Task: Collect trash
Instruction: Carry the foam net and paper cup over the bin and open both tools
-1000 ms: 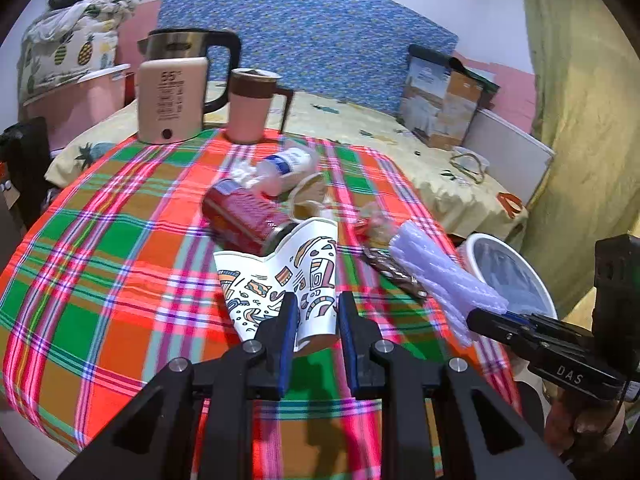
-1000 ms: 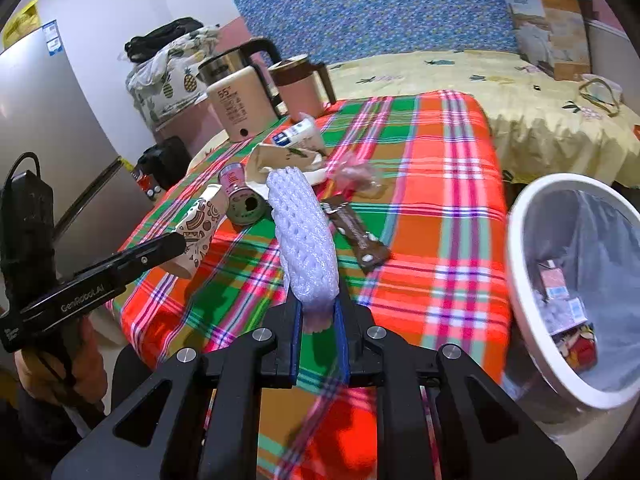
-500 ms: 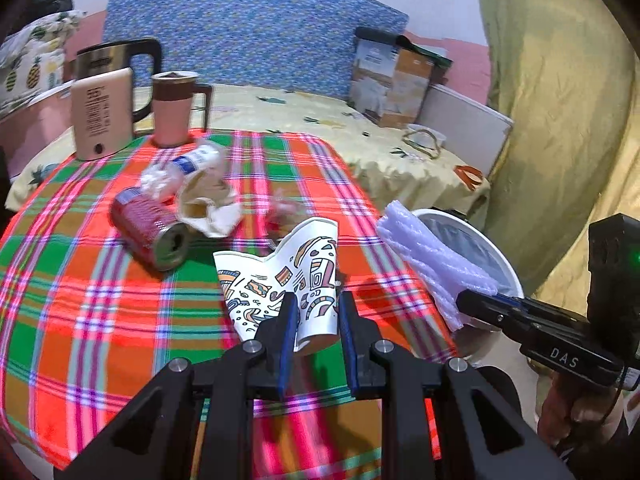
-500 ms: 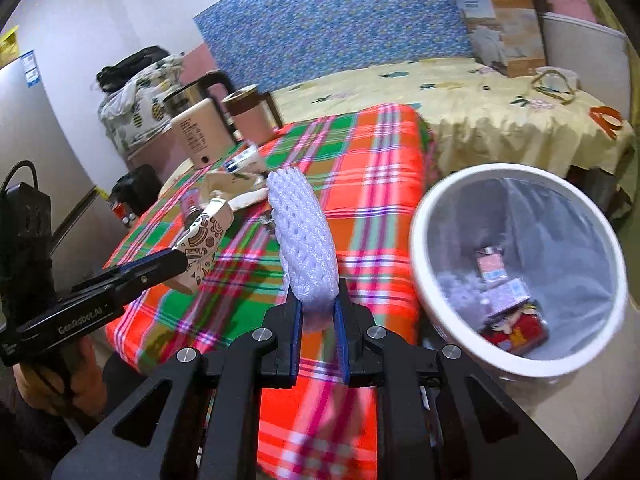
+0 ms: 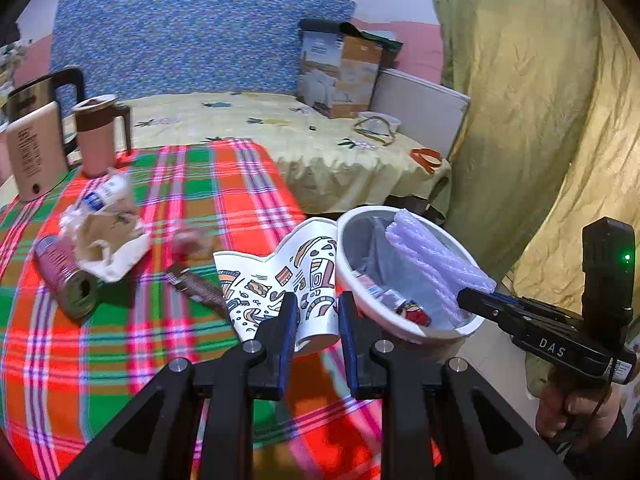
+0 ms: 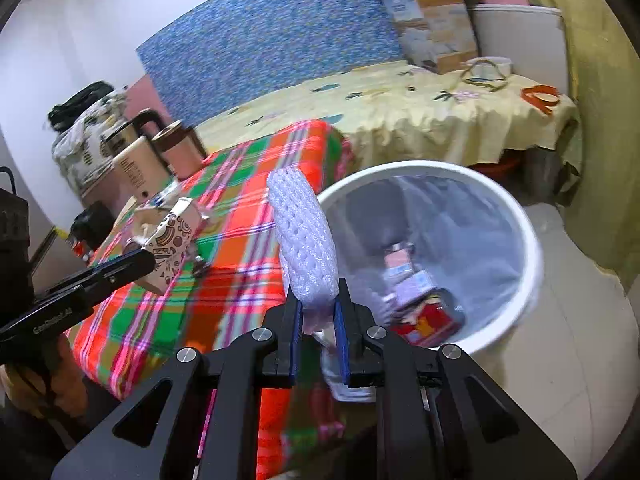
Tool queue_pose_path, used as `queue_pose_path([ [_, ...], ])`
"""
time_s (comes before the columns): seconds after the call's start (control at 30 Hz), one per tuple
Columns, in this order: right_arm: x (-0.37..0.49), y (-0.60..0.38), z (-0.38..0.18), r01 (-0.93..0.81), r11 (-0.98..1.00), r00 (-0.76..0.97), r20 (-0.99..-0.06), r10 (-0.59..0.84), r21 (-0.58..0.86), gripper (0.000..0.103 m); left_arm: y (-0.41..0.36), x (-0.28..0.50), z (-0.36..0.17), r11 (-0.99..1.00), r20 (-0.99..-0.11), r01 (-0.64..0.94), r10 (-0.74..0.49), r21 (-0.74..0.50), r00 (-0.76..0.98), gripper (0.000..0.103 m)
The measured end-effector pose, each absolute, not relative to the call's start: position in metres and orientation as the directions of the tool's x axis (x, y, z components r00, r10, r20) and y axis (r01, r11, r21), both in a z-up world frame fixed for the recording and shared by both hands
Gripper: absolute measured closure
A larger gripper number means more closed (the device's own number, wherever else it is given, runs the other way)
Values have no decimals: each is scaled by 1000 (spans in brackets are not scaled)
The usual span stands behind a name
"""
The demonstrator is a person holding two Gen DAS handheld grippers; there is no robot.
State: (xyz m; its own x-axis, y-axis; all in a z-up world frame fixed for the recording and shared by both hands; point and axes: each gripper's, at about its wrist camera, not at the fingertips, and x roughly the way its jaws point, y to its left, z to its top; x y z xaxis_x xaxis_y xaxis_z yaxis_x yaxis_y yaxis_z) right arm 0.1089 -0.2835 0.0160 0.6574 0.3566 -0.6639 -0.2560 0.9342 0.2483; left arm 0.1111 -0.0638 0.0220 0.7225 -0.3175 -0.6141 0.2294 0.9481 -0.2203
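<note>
My left gripper is shut on a crushed patterned paper cup, held above the table's right edge beside the white trash bin. My right gripper is shut on a white foam net sleeve, held at the near rim of the bin; it shows over the bin in the left wrist view. The bin holds several wrappers and a red pack. A red can, crumpled paper, a small bottle and a brown wrapper lie on the plaid table.
A kettle and a brown-lidded mug stand at the table's far left. A bed with a yellow sheet lies behind, with a cardboard box. A yellow curtain hangs on the right.
Both grippers have swung right from over the table toward the bin, carrying the cup and the foam sleeve. The foam sleeve is now over the bin's opening.
</note>
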Motion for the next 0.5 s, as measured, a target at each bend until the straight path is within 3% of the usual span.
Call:
queue_pose_path([
  [0.5,117,-325,10,-128,962,690,-674,262,242,86,-140,144,24,907,-627,375,-409,-195,663,81],
])
